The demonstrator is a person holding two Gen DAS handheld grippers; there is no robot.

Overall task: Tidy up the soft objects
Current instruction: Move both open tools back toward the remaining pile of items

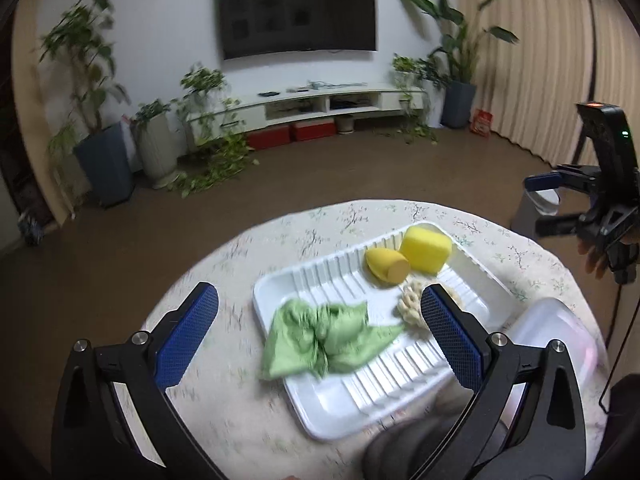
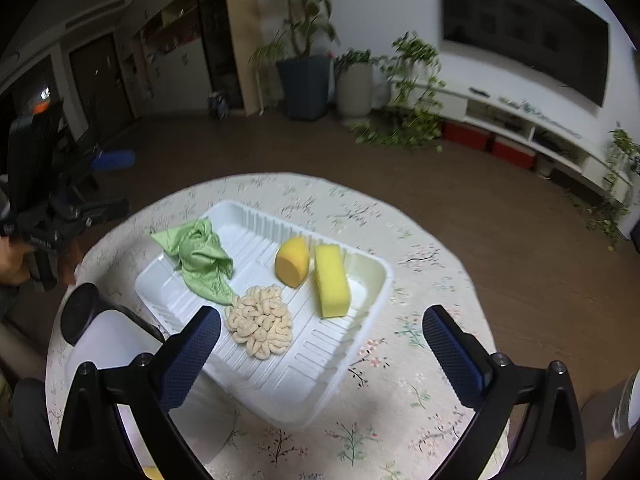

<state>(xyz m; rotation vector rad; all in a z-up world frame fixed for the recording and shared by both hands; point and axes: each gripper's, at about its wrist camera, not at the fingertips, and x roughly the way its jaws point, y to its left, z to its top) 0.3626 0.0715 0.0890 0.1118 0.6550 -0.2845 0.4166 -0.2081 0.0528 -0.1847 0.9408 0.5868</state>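
A white ribbed tray sits on a round floral table. In it lie a crumpled green cloth draped over the tray's rim, a yellow sponge block, a yellow-orange egg-shaped sponge and a cream chenille pad. My left gripper is open and empty, held above the green cloth. My right gripper is open and empty, above the tray's near part. Each gripper shows at the edge of the other's view.
A translucent plastic lid or box lies beside the tray near the table's edge. A dark round object sits by it. Brown floor, potted plants and a TV stand lie beyond the table.
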